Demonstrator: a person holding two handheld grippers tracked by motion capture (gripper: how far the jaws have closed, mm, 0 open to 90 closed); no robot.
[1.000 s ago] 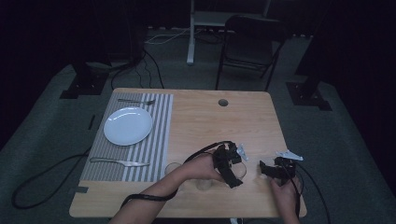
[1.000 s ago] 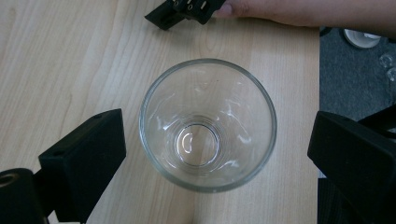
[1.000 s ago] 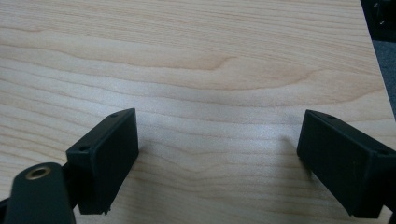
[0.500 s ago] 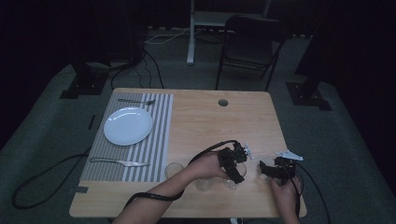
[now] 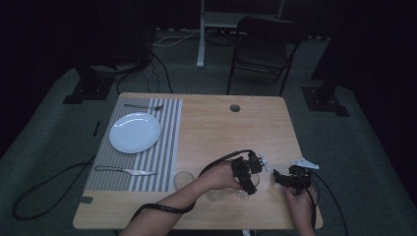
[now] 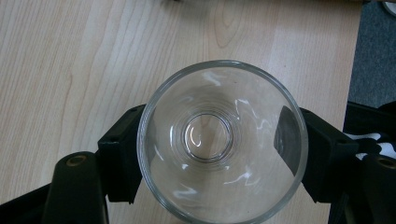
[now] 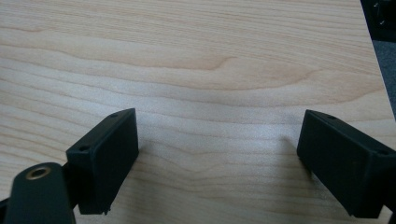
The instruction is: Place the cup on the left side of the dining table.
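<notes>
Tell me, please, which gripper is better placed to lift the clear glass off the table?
Left: the left gripper has its jaws pressed against both sides of the glass, while the right gripper stands open over bare table.

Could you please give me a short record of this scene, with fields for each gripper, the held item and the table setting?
left gripper: jaws have just closed on the clear glass, one on each side
glass: upright, seen from above
right gripper: open, nothing between the jaws, over bare table
place setting: white plate on striped mat, fork beyond, knife nearer
</notes>
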